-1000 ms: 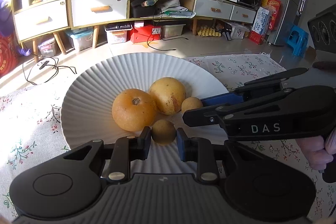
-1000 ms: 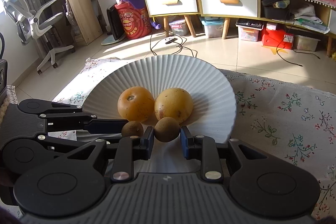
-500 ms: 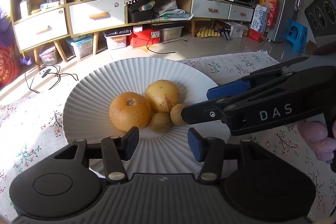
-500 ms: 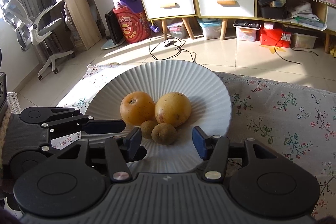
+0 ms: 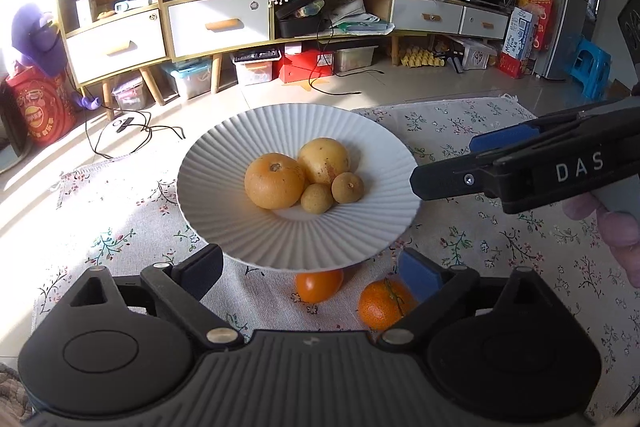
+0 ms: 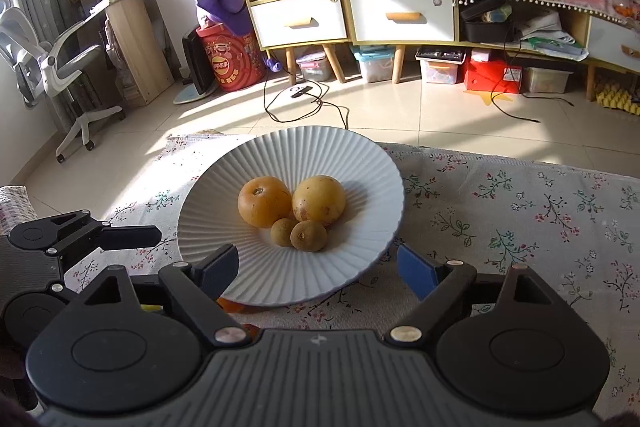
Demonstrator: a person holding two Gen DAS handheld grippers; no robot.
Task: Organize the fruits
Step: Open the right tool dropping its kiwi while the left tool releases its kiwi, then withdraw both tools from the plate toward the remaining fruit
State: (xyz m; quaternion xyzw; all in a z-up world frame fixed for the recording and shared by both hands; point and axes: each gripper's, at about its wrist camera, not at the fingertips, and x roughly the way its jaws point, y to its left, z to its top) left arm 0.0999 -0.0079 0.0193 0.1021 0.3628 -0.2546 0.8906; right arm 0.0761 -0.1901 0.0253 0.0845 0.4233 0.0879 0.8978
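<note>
Sunlight is falling across a tiled living room with a low cabinet (image 6: 400,15) along the far wall. A floral cloth (image 5: 500,235) is covering the surface, and a white ribbed plate (image 5: 360,227) is sitting on it. The left tool (image 5: 312,265) is hanging over the plate's near rim, its jaws having just been opening and now standing wide with nothing between them. The right tool (image 6: 318,263) is doing likewise, spread and empty. On the plate, a large orange fruit (image 5: 274,181) and a yellow fruit (image 5: 324,161) are touching, with two small brown fruits (image 5: 317,198) (image 5: 348,188) lying against them. Two tangerines (image 5: 319,284) (image 5: 380,305) are lying on the cloth beside the plate's near edge.
</note>
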